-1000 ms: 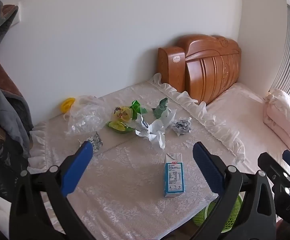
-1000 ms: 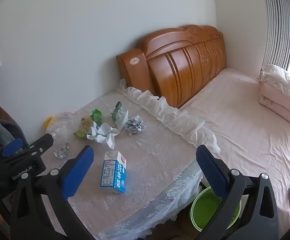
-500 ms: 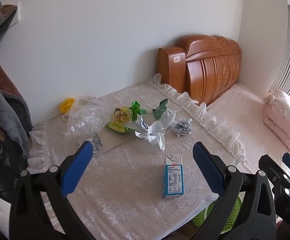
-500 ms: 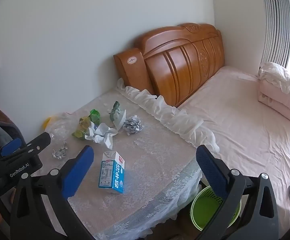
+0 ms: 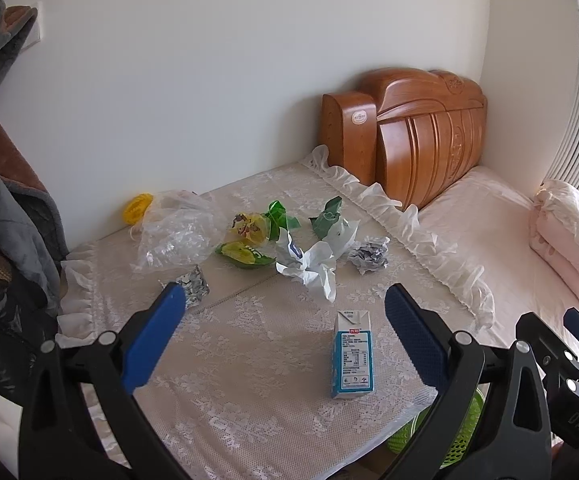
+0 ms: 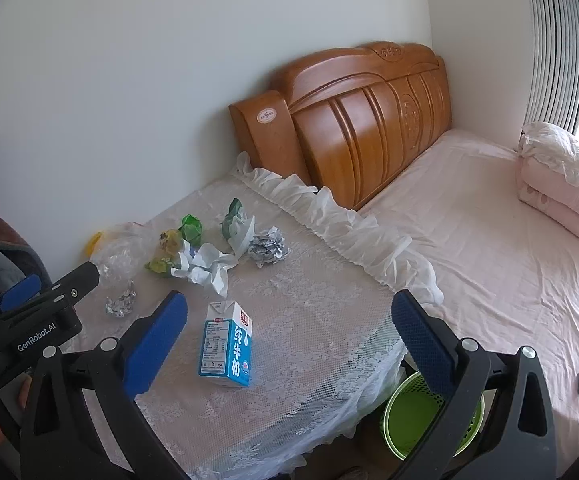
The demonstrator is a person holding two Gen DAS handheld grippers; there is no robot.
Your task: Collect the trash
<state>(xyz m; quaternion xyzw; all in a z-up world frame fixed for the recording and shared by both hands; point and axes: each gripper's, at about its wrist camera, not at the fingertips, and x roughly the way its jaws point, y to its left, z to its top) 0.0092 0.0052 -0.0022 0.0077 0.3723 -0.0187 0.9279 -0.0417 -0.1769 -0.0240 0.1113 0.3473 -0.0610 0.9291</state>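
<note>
A blue-and-white milk carton [image 5: 352, 354] [image 6: 227, 344] stands upright near the front of a lace-covered table [image 5: 249, 380] [image 6: 321, 320]. Behind it lie crumpled white paper [image 5: 309, 264] [image 6: 205, 266], a grey foil ball [image 5: 369, 256] [image 6: 268, 247], green and yellow wrappers [image 5: 249, 240] [image 6: 177, 240], a clear plastic bag [image 5: 173, 232] [image 6: 117, 252] and a small foil scrap [image 5: 193, 286] [image 6: 121, 302]. My left gripper [image 5: 283, 322] and my right gripper [image 6: 289, 322] hover open above the table's front, nothing between their fingers. A green mesh bin [image 6: 421, 420] [image 5: 457, 436] stands on the floor below the table's right corner.
A bed with a pink sheet [image 6: 489, 240] and a wooden headboard [image 6: 361, 120] adjoins the table on the right; folded pink bedding [image 6: 561, 184] lies at its far side. Dark clothes [image 5: 1, 220] hang at the left. A yellow item [image 5: 137, 208] sits by the wall.
Both views have drifted slightly; the carton sits a little lower and further left in the right wrist view. Nothing on the table has moved and both grippers stay open.
</note>
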